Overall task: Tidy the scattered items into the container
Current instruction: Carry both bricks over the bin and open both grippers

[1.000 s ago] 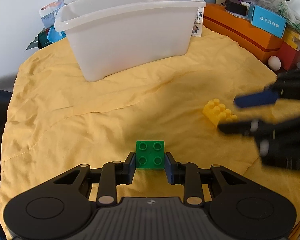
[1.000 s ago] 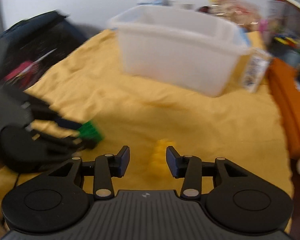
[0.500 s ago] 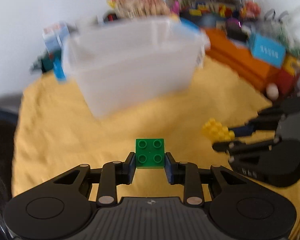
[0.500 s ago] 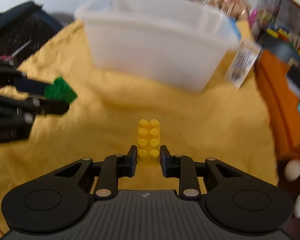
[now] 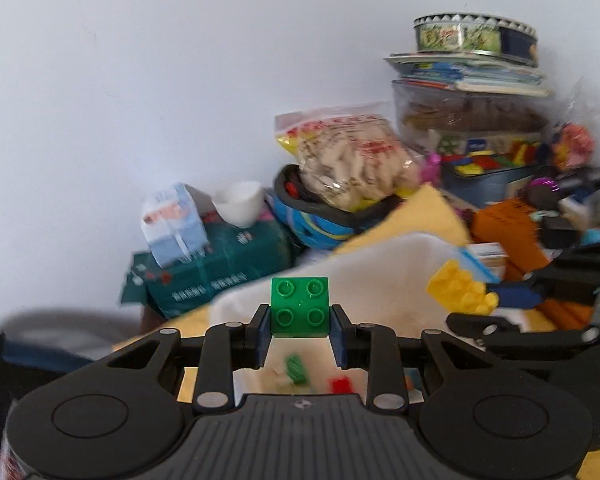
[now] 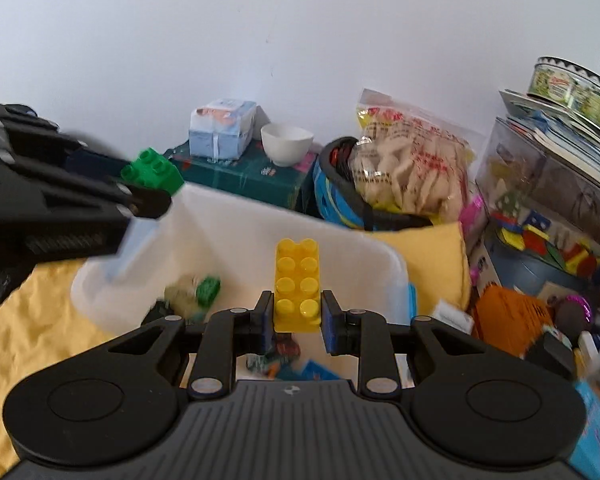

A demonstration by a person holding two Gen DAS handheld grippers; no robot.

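Green brick (image 5: pixel 299 306) clamped in left gripper (image 5: pixel 299 340), held above white container (image 5: pixel 380 276); step: carry-to-drop.
Right view: yellow brick (image 6: pixel 297 285) clamped in right gripper (image 6: pixel 296 322), over container interior (image 6: pixel 240 248). Next, judged: part each pair of jaws once brick clears rim.

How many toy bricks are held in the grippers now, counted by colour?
Green brick: 1, in the left gripper.
Yellow brick: 1, in the right gripper.
Total: 2, both held over the white bin.
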